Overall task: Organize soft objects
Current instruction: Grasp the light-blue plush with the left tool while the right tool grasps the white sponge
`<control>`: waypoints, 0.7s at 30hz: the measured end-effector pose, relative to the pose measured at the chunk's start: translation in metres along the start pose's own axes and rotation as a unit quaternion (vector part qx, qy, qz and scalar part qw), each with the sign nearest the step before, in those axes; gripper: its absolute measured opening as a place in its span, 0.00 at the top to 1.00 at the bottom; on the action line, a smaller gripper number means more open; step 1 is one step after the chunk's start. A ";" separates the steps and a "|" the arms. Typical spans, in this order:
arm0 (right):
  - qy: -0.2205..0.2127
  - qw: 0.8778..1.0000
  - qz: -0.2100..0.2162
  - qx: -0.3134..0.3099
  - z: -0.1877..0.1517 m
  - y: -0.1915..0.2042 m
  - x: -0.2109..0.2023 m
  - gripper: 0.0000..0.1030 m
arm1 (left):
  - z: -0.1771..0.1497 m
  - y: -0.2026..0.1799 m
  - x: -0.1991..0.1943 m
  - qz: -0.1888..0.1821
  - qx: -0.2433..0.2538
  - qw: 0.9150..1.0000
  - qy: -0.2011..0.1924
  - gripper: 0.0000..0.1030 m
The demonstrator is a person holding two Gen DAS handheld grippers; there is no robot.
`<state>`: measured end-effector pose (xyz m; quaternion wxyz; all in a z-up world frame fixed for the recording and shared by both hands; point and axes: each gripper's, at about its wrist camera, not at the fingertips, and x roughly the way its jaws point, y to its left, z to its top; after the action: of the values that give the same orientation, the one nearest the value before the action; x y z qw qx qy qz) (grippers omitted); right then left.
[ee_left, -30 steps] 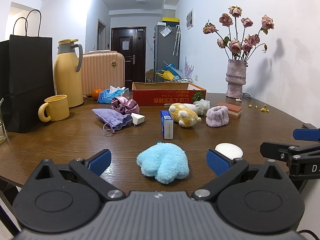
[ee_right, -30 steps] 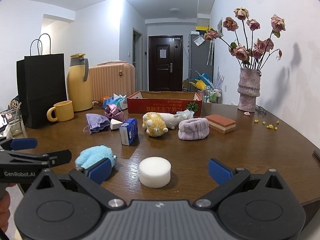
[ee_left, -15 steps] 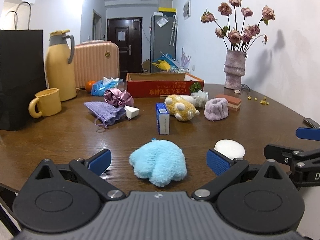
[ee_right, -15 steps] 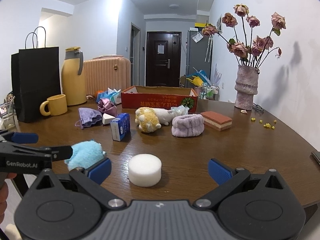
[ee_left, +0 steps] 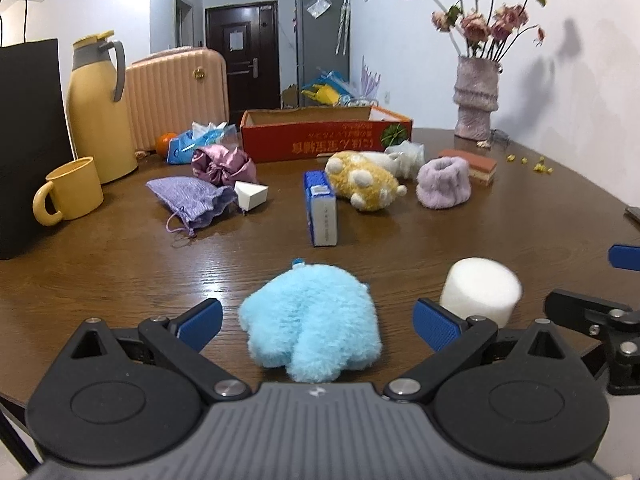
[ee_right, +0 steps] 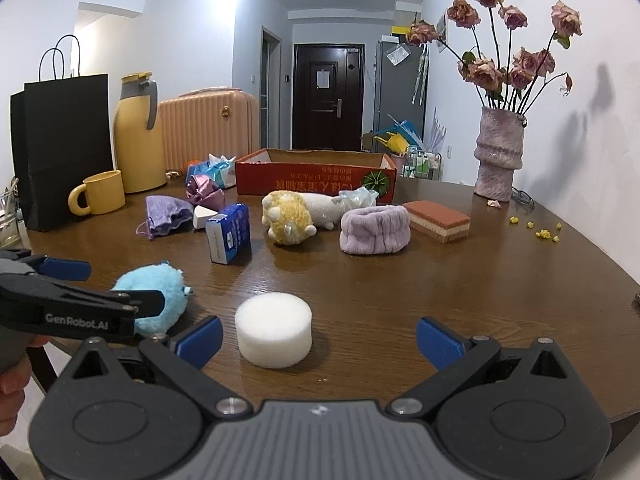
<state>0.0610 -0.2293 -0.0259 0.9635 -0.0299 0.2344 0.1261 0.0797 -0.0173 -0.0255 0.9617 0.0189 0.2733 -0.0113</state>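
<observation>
Both claws spread wide, so I'd ease my left claw (ee_left: 316, 322) down around the fluffy light-blue plush toy (ee_left: 314, 322) on the near counter (ee_left: 120, 264), pinching mid-body so it doesn't squish out.

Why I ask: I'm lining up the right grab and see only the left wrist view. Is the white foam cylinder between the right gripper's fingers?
Observer: Not yet. The white foam cylinder appears to lie just ahead of the open right gripper, nearer its left finger.
Operator: Anything left of the black paper bag?
Observer: A clear glass beside the black paper bag, cut off by the frame edge.
</observation>
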 end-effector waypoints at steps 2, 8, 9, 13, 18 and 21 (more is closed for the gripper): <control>0.003 1.000 0.001 0.000 0.001 -0.001 0.006 0.00 | 0.001 0.001 0.008 0.004 0.000 1.000 0.009 0.00; 0.015 1.000 0.008 -0.001 0.003 0.000 0.023 0.00 | 0.002 0.007 0.028 0.007 -0.009 0.999 0.029 0.00; 0.018 1.000 0.009 -0.001 0.003 0.000 0.026 0.00 | 0.002 0.008 0.030 0.008 -0.011 0.999 0.031 0.00; 0.025 1.000 0.016 -0.001 0.003 0.001 0.036 0.00 | 0.002 0.009 0.039 0.013 -0.015 0.999 0.034 0.00; 0.033 0.999 0.024 -0.001 0.002 0.002 0.047 0.00 | 0.001 0.008 0.048 0.015 -0.018 0.999 0.036 0.00; 0.038 0.999 0.027 -0.002 0.003 0.004 0.054 0.00 | 0.000 0.008 0.050 0.014 -0.018 0.999 0.033 0.00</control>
<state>0.1073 -0.2125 -0.0479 0.9500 -0.0307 0.2716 0.1510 0.1229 -0.0097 -0.0518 0.9524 0.0056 0.3046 0.0078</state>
